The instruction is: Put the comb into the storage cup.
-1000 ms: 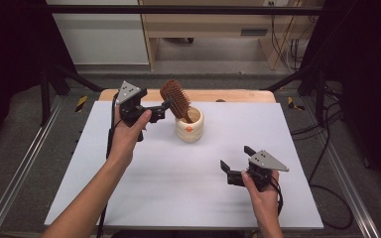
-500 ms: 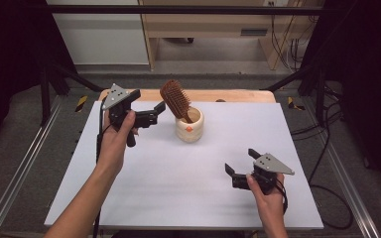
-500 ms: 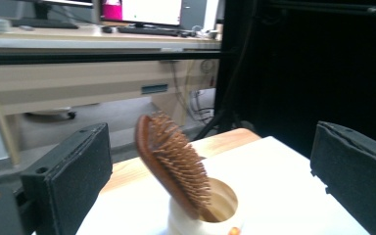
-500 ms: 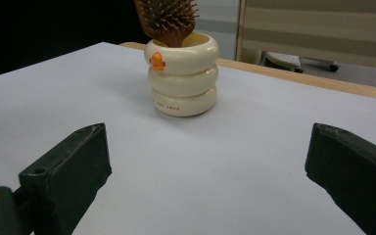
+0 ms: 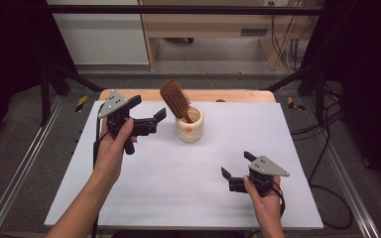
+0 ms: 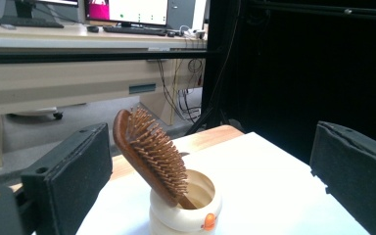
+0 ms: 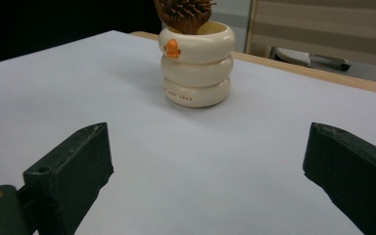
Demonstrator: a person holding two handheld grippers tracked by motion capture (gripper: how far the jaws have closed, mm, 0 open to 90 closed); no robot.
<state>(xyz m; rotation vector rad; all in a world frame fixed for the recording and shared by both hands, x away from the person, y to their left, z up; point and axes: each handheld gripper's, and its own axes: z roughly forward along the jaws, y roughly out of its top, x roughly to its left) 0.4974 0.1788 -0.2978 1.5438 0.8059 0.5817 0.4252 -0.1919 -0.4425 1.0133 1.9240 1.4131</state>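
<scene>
A brown wooden hairbrush (image 5: 174,99) stands handle-down in a cream ringed cup (image 5: 189,126) with an orange mark, near the table's back middle. The brush head (image 6: 151,152) leans left out of the cup (image 6: 186,210), bristles facing right. My left gripper (image 5: 148,110) is held above the table just left of the brush, open, its jaws apart with nothing between them. My right gripper (image 5: 237,165) rests low at the front right, open and pointing toward the cup (image 7: 197,63), well short of it.
The white table top (image 5: 178,178) has a wooden strip (image 5: 238,95) along its far edge. Metal rails (image 5: 15,173) run down both sides, with cables on the floor at the right. A desk with a monitor (image 6: 127,10) stands beyond the table.
The left gripper has drawn back leftward, away from the brush, its jaws standing clear of it. The right gripper has shifted slightly right and nearer the front edge.
</scene>
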